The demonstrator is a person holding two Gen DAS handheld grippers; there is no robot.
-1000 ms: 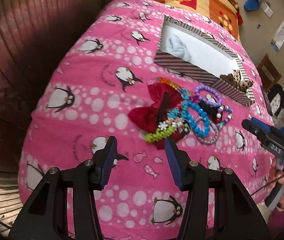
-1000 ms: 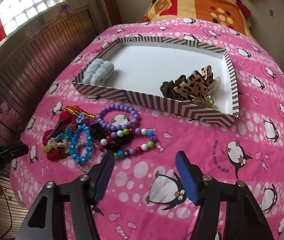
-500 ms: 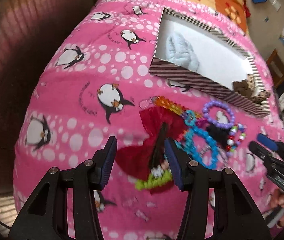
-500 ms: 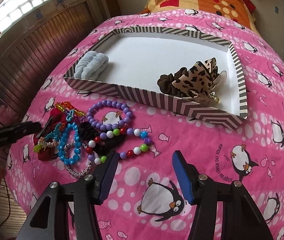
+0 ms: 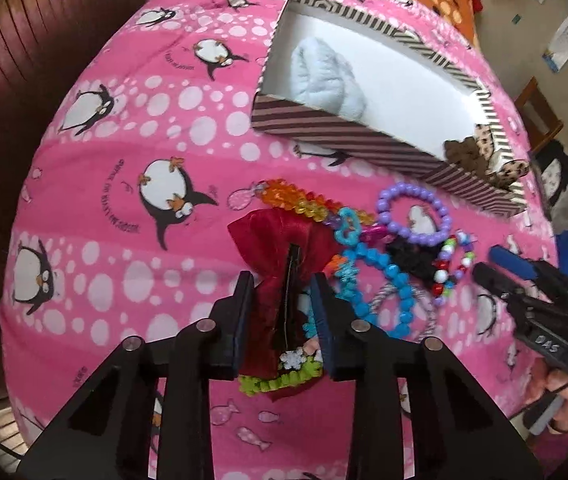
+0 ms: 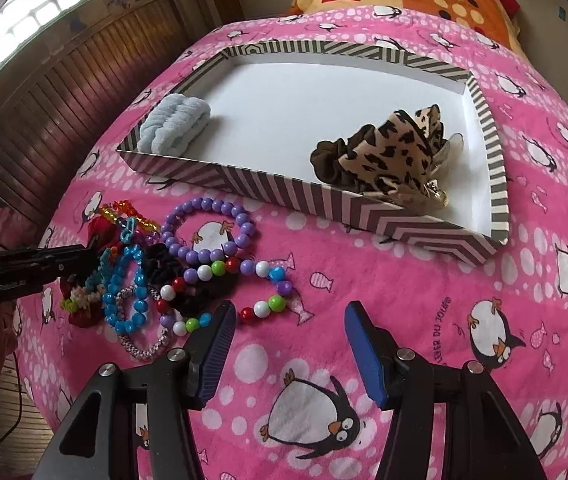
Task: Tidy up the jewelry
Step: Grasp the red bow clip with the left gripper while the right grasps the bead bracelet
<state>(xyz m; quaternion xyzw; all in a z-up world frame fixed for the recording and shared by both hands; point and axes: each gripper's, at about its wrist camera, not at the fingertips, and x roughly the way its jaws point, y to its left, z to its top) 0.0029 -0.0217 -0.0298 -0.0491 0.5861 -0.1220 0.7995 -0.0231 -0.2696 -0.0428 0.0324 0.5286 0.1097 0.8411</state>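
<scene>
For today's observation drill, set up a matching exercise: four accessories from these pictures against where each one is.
1. red bow clip
2. pale blue scrunchie
3. leopard scrunchie
4. purple bead bracelet

A. tray, right end
B. on the blanket, just outside the tray
C. between the left gripper's fingers
D. tray, left end

Pairs: 1-C, 2-D, 3-A, 4-B

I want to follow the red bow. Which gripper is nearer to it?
Left. The left gripper has its jaws around the red bow; the right gripper stands open beyond the bracelets.
</scene>
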